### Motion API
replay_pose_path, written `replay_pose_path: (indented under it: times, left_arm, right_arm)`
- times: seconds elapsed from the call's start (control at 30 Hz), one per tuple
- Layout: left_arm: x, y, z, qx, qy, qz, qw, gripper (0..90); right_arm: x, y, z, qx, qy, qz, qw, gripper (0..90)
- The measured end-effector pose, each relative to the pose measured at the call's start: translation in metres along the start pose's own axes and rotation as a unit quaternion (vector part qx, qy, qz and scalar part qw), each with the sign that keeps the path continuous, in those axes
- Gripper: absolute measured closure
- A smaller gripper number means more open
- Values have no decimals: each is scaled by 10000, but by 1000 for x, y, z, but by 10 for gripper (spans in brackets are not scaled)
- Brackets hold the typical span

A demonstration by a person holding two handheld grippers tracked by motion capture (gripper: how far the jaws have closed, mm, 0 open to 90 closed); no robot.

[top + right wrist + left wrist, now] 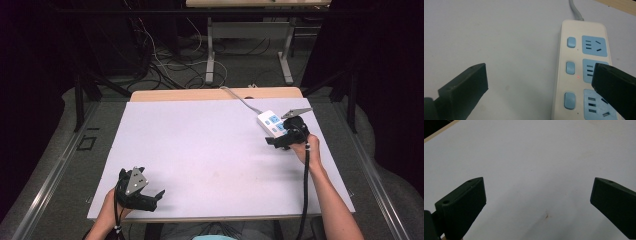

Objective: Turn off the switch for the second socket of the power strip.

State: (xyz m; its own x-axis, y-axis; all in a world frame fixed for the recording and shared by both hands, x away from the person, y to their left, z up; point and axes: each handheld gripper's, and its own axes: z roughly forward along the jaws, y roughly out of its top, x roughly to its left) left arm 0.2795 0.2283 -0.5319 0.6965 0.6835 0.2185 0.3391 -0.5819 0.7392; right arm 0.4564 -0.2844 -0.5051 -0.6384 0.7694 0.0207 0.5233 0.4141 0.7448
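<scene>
— White surface [210, 145], what sits on it?
— One power strip [271, 123], white with blue sockets and switches, near the far right corner, its grey cord running off the far edge.
— And the right hand-held gripper [276, 141]?
— Jaws wide apart, one over the strip's sockets.
— The left hand-held gripper [156, 196]?
— By the near left corner, jaws wide, nothing between them

My 2 grippers, the left gripper [159, 194] and the right gripper [270, 141], are black with thick flat jaws. Each has a grey 3-cornered plate [136, 180] and a black cable [305, 190]. My arms are bare.
</scene>
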Motion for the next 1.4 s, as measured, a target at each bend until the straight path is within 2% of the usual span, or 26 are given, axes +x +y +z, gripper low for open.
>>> replay_pose_path:
  times: [0.13, 0.23, 0.37, 0.43, 0.57, 0.7, 0.9, 1.0, 1.13, 1.17, 1.27, 1.33, 1.37, 1.4]
  left_arm:
    - [0, 0, 0, -17, -7, -5, 10000, 0]
    - [0, 0, 0, 4, -17, 4, 10000, 0]
    - [0, 0, 0, 10, -2, 21, 10000, 0]
    - [0, 0, 0, 19, -1, 30, 10000, 0]
    - [0, 0, 1, 30, 0, 7, 10000, 0]
    - [0, 0, 1, 39, -20, -1, 10000, 0]
    - [0, 0, 1, 30, -41, -23, 10000, 0]
    - [-1, 0, 1, 35, -21, -17, 10000, 0]
    - [0, 1, 1, 15, 5, 43, 10000, 0]
    - [-1, 1, 1, 31, -39, -13, 10000, 0]
    - [0, 1, 1, 24, -12, -5, 10000, 0]
    - [0, 1, 1, 17, -24, -6, 10000, 0]
    - [0, 1, 1, 22, -26, 12, 10000, 0]
    - [0, 1, 0, 25, -5, 31, 10000, 0]
  right_arm:
    - [-4, 3, 0, -118, 25, 79, 9999, 0]
    - [-5, 5, 1, -73, 2, 201, 9998, 0]
    - [-8, 6, 5, -101, 21, 123, 9999, 0]
    - [-8, 6, 6, -40, -21, 198, 9998, 0]
    - [-9, 8, 12, -14, -47, 4, 10000, 0]
    - [-9, 9, 15, 20, -37, 38, 10000, 0]
    - [-14, 14, 17, -20, -19, 237, 9997, 0]
    - [-15, 14, 18, -38, -34, 200, 9998, 0]
    - [-16, 14, 19, -96, -69, 257, 9996, 68]
    - [-16, 14, 19, -96, -69, 257, 9996, 68]
    - [-17, 14, 19, -101, -140, 178, 9997, 148]
    - [-18, 14, 18, -100, -188, 295, 9993, 204]
    - [-18, 14, 18, -100, -188, 295, 9993, 204]
    - [-18, 13, 18, -110, -219, 291, 9993, 243]
